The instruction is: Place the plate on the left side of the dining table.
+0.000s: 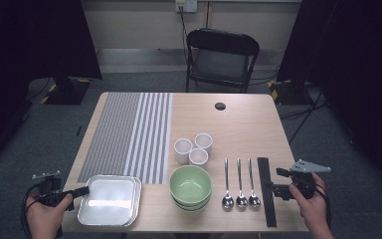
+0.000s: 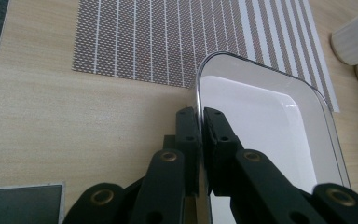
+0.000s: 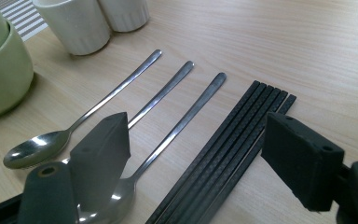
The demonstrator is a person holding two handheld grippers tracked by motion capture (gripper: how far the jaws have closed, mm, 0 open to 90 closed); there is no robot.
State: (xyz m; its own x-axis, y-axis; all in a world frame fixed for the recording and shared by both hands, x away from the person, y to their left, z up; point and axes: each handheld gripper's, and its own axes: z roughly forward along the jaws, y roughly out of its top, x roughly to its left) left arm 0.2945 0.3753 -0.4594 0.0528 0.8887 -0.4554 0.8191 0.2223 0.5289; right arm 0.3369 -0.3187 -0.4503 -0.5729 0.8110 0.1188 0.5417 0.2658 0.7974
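Left gripper (image 2: 199,122) pinches the tray's (image 2: 261,121) left rim at the tabletop's (image 1: 238,124) near-left corner; right gripper (image 3: 196,154) gapes over lengthwise chopsticks (image 3: 228,149).

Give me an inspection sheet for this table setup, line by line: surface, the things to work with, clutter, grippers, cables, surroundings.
Surface: wooden table, striped placemat on its left half.
Job's things: metal trays stacked at front left; green bowls stacked; three white cups grouped behind them; three spoons side by side; black chopsticks bundled right of them.
Clutter: nothing seen.
Grippers: left gripper shut on the top tray's rim; right gripper open, above the spoons and chopsticks.
Cables: one hangs from the wall outlet; others lie on the floor at right.
Surroundings: black folding chair behind the table, grey carpet, dark curtains.
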